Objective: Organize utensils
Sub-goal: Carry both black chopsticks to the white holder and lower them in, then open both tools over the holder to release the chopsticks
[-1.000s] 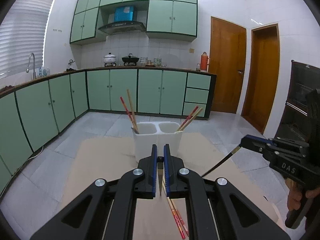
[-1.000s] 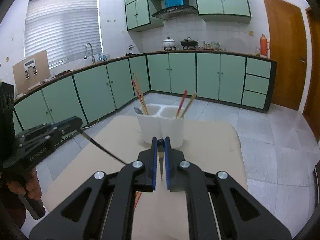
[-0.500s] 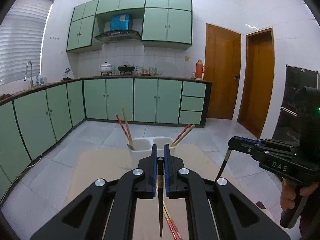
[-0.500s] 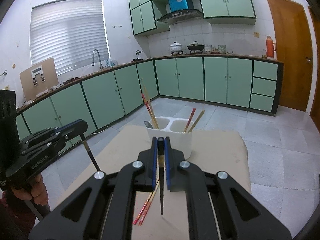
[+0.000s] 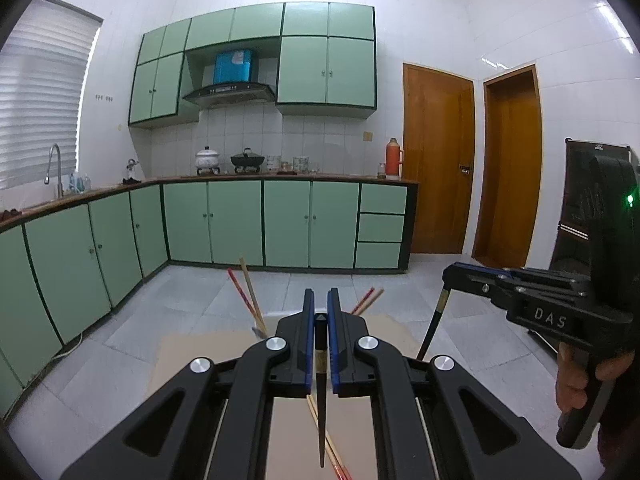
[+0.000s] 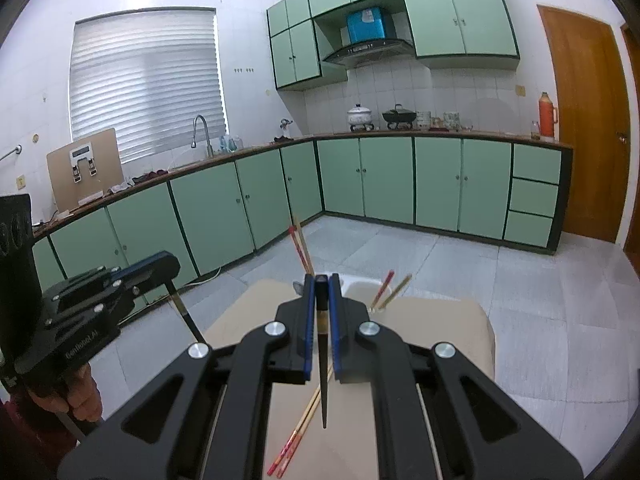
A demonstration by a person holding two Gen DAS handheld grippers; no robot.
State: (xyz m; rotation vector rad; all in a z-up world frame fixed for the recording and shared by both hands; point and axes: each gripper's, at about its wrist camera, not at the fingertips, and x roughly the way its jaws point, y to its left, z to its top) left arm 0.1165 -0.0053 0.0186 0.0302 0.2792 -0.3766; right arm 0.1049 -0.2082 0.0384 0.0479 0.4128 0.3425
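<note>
My left gripper [image 5: 319, 312] is shut on a black chopstick [image 5: 321, 400] that hangs point down above the table. My right gripper [image 6: 321, 292] is shut on a second black chopstick [image 6: 323, 372], also point down. The right gripper shows in the left wrist view [image 5: 450, 276], and the left gripper in the right wrist view [image 6: 170, 266]. A white two-cup utensil holder [image 6: 362, 286] stands behind the fingers, mostly hidden, with red and tan chopsticks [image 6: 300, 246] in it. A red and tan pair [image 6: 300, 432] lies on the tan table [image 6: 448, 344].
Green cabinets [image 5: 240, 224] run along the far wall and left side, with a sink tap [image 6: 200, 132] and pots [image 5: 208, 158] on the counter. Two wooden doors [image 5: 438, 160] stand at the right. A black appliance [image 5: 588, 200] stands beside the right gripper.
Both grippers have risen and tilted up, lifting the black chopsticks off the table to hang point down. The utensil holder has dropped behind the fingers in both views.
</note>
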